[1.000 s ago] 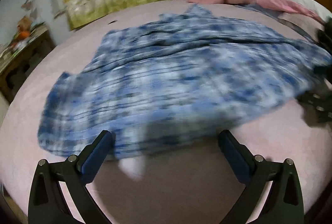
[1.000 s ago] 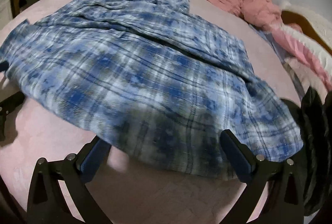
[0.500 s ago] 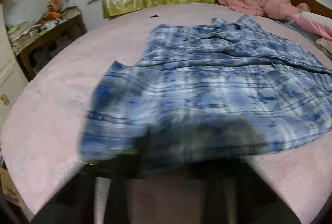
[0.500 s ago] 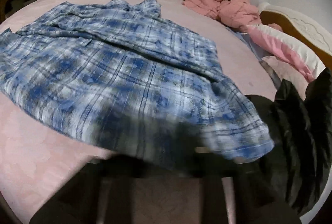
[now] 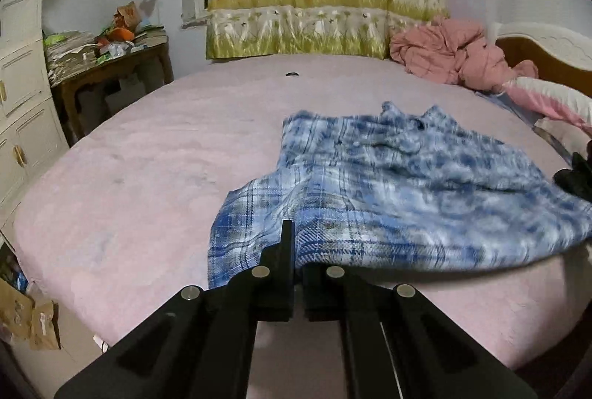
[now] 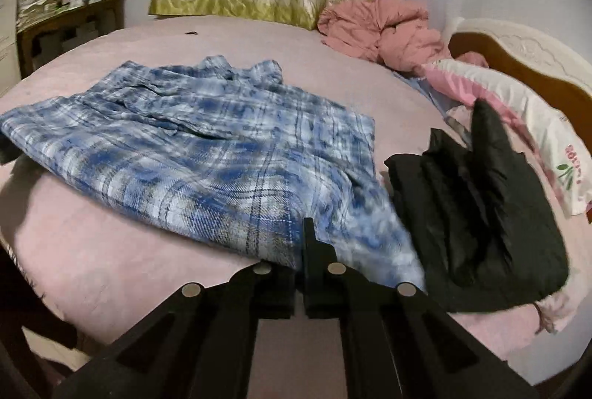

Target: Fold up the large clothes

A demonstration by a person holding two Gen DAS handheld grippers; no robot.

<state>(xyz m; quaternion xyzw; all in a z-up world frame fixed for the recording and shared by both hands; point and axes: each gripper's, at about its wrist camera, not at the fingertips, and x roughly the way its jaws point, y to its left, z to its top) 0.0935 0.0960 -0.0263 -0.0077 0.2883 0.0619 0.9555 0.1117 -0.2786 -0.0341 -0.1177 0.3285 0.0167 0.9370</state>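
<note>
Blue-and-white plaid flannel shirt: each closed hand-held gripper, left and right, pinches its near hem; carry both corners evenly forward toward the collar.

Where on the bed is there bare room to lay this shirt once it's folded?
The bed is bare left of the shirt, toward the desk, and beyond its collar up to the curtain. The right is crowded: black jacket, pillow, pink quilt.
</note>
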